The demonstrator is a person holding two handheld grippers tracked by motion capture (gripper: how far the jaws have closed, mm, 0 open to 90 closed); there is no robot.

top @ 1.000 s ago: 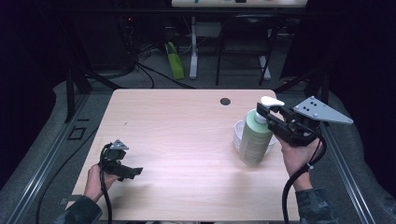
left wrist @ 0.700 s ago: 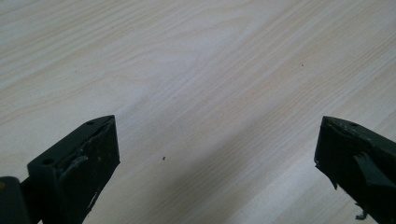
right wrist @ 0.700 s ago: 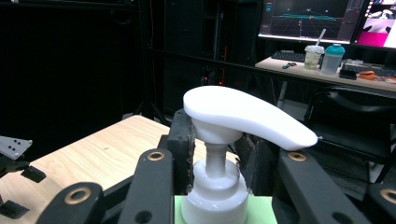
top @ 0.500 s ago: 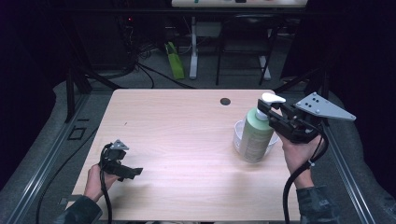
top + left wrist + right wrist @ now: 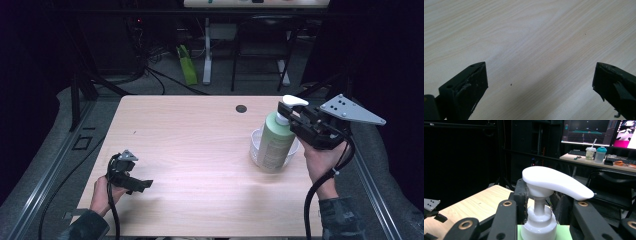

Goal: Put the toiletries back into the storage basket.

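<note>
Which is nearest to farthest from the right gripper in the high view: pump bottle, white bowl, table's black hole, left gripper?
1. pump bottle: its white collar sits between the right gripper fingers.
2. white bowl: beside the bottle's base, below the gripper.
3. black hole: on the table's far edge, left of the gripper.
4. left gripper: near left corner.

The green pump bottle [image 5: 274,144] hides much of the white bowl [image 5: 257,146] behind it in the high view, so what the bowl holds cannot be told. In the right gripper view the bottle's body is cut off by the bottom edge. The right gripper [image 5: 292,120] covers the bottle's neck. The print on the bottle's label is too small to read.
</note>
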